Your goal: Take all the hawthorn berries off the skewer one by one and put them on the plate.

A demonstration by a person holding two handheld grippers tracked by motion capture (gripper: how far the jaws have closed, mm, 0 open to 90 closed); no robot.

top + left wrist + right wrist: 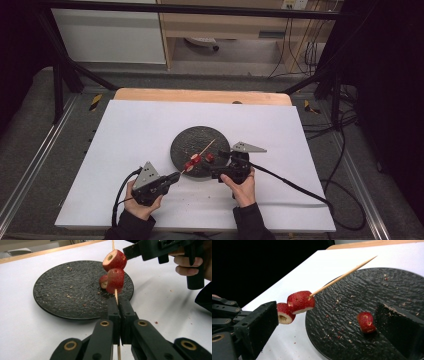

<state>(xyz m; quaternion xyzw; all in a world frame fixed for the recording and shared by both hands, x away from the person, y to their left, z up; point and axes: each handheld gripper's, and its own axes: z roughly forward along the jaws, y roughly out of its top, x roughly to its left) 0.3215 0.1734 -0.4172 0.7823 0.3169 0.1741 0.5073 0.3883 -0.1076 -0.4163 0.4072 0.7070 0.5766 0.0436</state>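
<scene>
1. Threading red fruit pieces onto a wooden skewer (202,152) over a dark round plate (187,137) at the middle of the white counter (130,130).
2. Gripping the skewer's near end in the left claw (117,302), jaws pressed shut on the thin stick, its pointed tip slanting up and away over the plate.
3. Carrying two pieces already: a lower piece (115,280) and an upper piece (114,260), touching each other low on the stick, just beyond the left claw.
4. Standing wide open, the right claw (224,162) just right of the skewered fruit, gripping nothing, jaws apart on either side of the plate's near edge.
5. Waiting on the plate: one loose piece (366,322), lying near the right claw's far jaw, not yet touched.
6. Judging progress: two pieces on, at least one left to pick up and push on; most of the stick bare.
7. Showing in the left gripper view the hollow core in the upper piece and the shut jaws on the stick; blurring both in the high view.
8. Showing in the right gripper view the full bare length of the skewer (342,276) and crumbs scattered across the plate (407,290).
</scene>
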